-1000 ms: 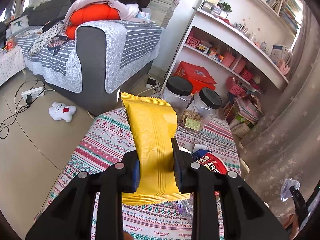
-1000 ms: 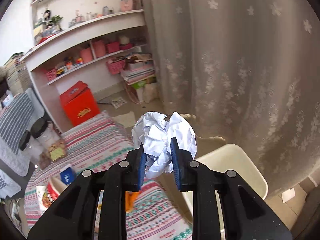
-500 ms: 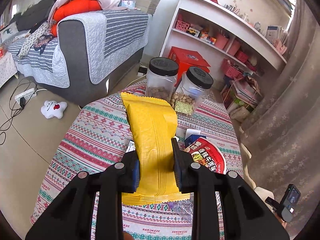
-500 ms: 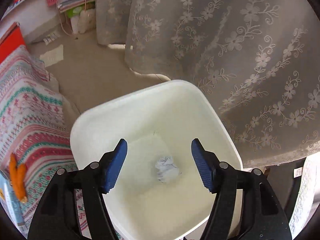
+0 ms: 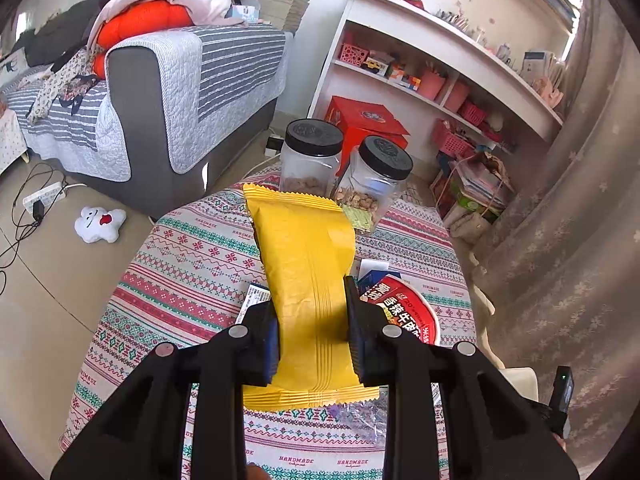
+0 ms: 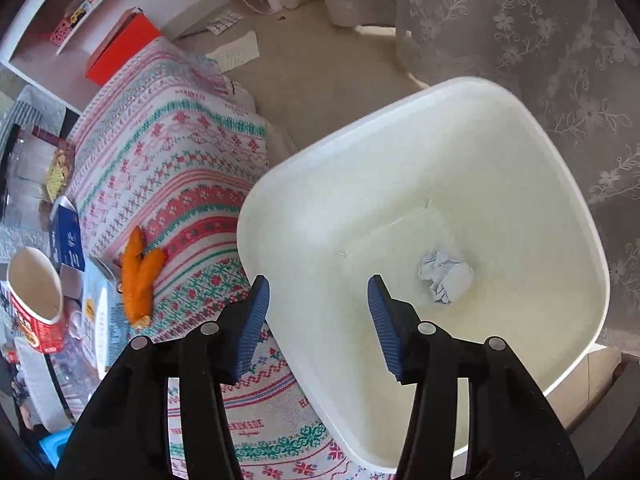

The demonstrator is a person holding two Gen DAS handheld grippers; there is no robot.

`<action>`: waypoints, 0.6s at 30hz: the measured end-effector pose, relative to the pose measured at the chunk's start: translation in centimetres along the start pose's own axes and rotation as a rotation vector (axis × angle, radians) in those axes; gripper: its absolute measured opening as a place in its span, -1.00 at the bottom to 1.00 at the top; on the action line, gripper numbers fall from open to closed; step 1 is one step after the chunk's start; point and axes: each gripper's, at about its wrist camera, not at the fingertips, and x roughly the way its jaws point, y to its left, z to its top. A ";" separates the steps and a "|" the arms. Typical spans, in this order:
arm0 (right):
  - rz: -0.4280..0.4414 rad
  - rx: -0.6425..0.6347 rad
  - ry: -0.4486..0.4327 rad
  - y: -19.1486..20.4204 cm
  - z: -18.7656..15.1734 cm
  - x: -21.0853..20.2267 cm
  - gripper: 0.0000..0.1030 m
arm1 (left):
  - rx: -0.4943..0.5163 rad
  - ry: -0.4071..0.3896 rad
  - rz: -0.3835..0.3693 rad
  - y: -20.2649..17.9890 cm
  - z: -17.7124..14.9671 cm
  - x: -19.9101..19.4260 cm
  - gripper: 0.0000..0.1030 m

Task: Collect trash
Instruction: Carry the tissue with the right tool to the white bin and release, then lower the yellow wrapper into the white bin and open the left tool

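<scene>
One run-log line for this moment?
left gripper: shut on yellow wrapper | right gripper: open over white bin | paper ball: in bin

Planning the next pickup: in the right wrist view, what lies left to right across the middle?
Red paper noodle cup → blue carton → orange peel → white plastic bin, crumpled white paper ball inside.

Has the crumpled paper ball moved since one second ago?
Yes. The crumpled paper ball left the right claw, now open, and lies down on the floor of the white bin.
</scene>
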 end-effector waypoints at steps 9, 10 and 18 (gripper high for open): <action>-0.091 0.133 -0.635 -0.5 -1.5 -18.1 0.86 | 0.144 0.069 -0.287 -9.2 -3.0 -1.1 -0.45; -0.101 0.134 -0.687 -0.9 -1.5 -19.5 0.86 | 0.177 0.094 -0.317 -11.2 -3.8 -0.8 -0.45; -0.128 0.250 -0.777 -6.1 -1.0 -23.2 0.87 | 0.370 0.267 -0.488 -28.7 -11.6 2.3 -0.38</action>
